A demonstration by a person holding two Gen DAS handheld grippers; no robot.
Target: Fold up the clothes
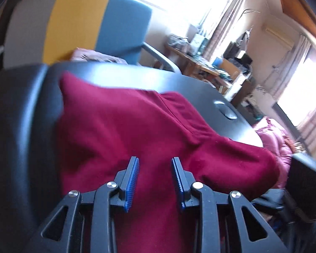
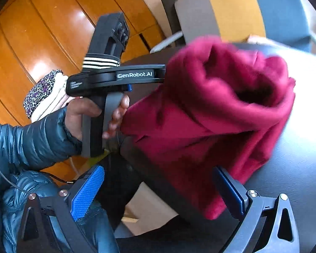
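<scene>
A dark red fleece garment (image 1: 124,126) lies bunched on the black round table (image 1: 21,126). In the left wrist view my left gripper (image 1: 154,160) has the red cloth filling the gap between its blue pads, and it looks shut on a thick fold. Seen from the right wrist, a hand (image 2: 80,113) holds that gripper's body (image 2: 115,78), whose tip is buried in the raised, rolled garment (image 2: 221,105). My right gripper (image 2: 158,168) stands wide open near the table's edge. The garment's lower corner hangs by its right finger (image 2: 229,191), and its pads press on nothing.
A chair with grey, yellow and blue stripes (image 1: 73,25) stands behind the table. A silver round cap (image 1: 225,109) sits in the tabletop. Beyond are a cluttered desk (image 1: 200,59) and pink bedding (image 1: 278,139). Wooden floor (image 2: 31,31) and a dark puffer sleeve (image 2: 31,139) are at the left.
</scene>
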